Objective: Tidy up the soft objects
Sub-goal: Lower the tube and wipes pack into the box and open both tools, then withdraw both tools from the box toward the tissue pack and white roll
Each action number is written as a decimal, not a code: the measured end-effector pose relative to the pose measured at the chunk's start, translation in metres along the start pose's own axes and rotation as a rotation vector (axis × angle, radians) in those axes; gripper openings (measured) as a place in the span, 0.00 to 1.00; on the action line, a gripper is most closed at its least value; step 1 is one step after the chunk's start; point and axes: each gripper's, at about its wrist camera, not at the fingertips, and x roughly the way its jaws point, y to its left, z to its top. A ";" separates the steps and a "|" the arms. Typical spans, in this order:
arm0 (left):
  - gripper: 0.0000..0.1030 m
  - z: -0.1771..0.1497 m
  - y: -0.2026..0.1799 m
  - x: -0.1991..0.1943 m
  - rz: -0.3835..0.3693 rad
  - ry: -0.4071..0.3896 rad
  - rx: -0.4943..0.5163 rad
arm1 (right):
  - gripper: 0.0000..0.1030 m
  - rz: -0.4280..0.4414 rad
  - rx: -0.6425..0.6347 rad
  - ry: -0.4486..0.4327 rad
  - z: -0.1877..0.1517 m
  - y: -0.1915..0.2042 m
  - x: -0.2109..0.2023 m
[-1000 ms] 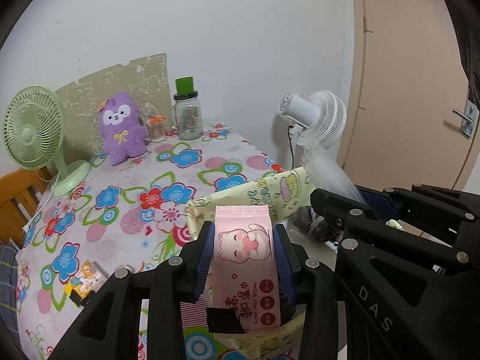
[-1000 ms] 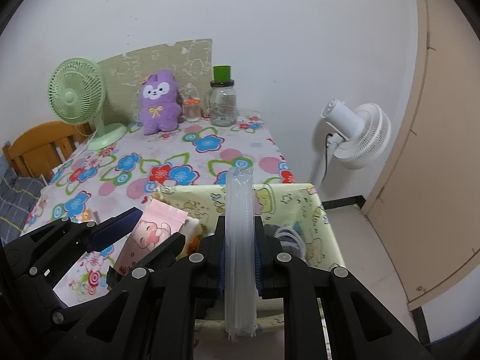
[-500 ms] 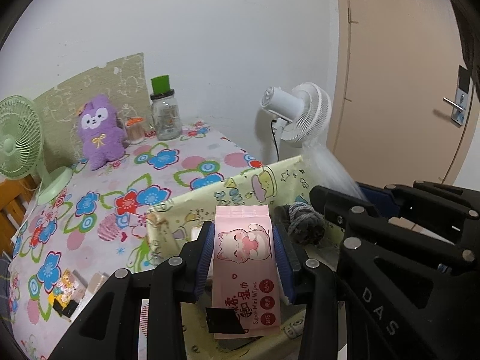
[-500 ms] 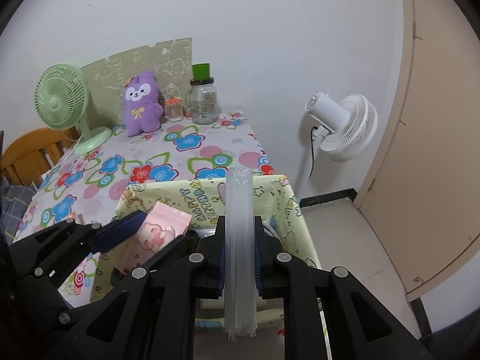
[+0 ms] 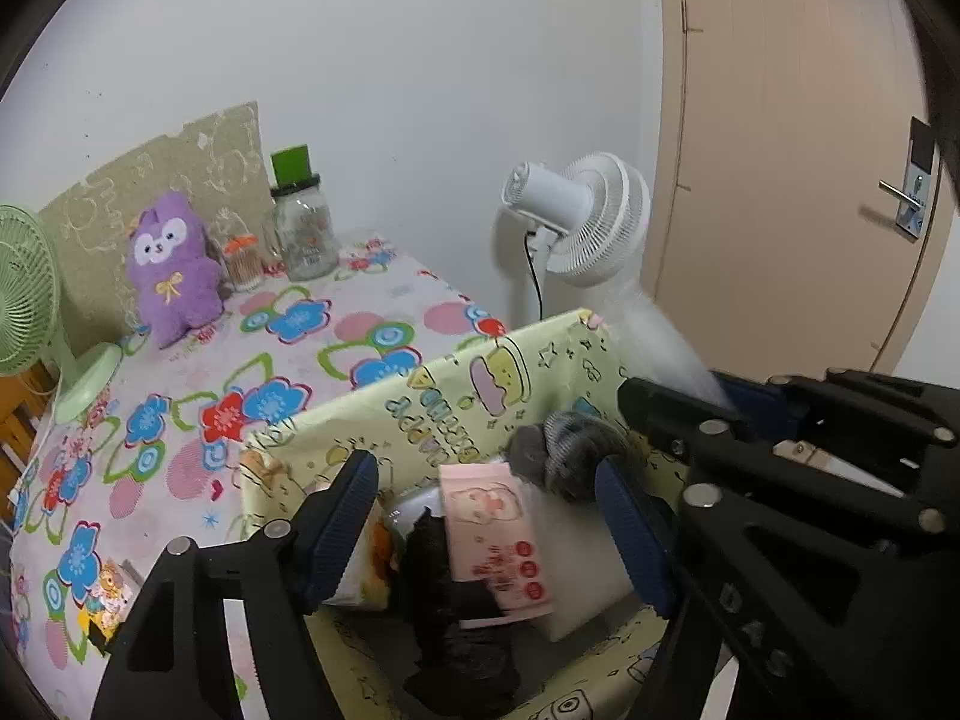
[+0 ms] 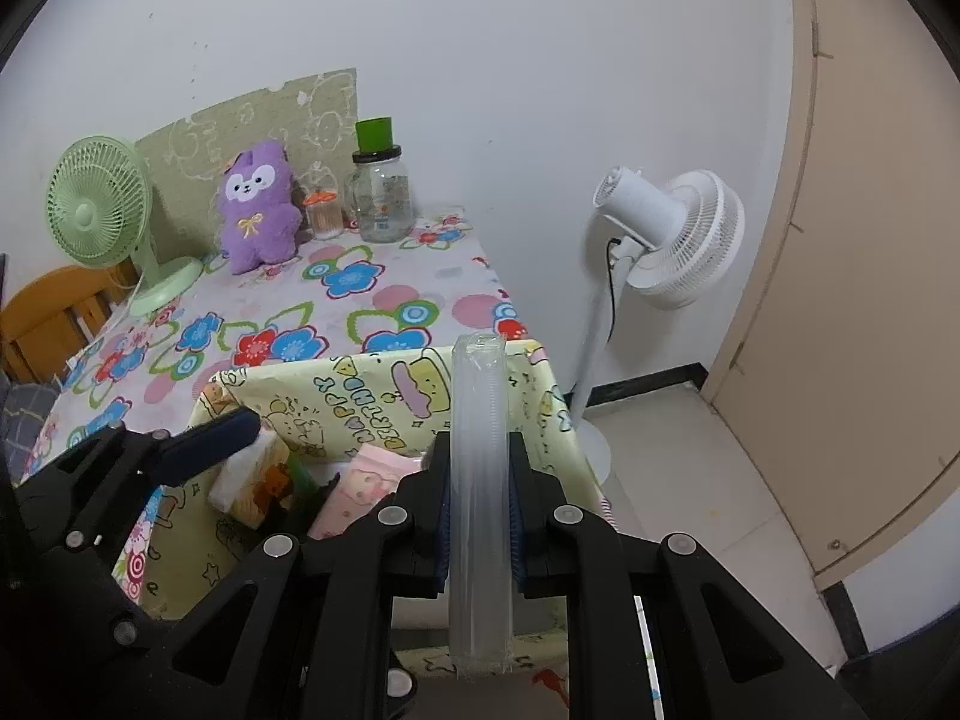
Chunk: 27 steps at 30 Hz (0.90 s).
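A yellow cartoon-print fabric bin (image 5: 420,408) stands against the table's near edge. My left gripper (image 5: 483,474) hovers over it with its jaws opening. The pink wipes pack (image 5: 495,534) lies loose in the bin between the jaws, and neither pad presses on it. Beside the pack lie a grey sock bundle (image 5: 564,444), a black item (image 5: 450,600) and a white tissue pack (image 5: 366,564). My right gripper (image 6: 479,456) is shut on a clear plastic sleeve of cups (image 6: 480,408), held upright over the bin (image 6: 360,384). The pink pack (image 6: 366,486) shows there too.
A floral tablecloth (image 5: 288,360) covers the table. At its back stand a purple plush (image 5: 171,267), a glass jar with a green lid (image 5: 300,228) and a green desk fan (image 5: 24,300). A white floor fan (image 5: 576,222) and a beige door (image 5: 810,180) are to the right.
The left jaws went from shut on the pink wipes pack to wide apart, and the pack dropped into the bin. Both grippers came closer over the bin.
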 end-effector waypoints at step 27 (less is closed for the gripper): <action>0.91 -0.019 0.030 -0.023 0.063 0.037 -0.016 | 0.73 0.048 -0.018 0.000 -0.008 0.038 -0.011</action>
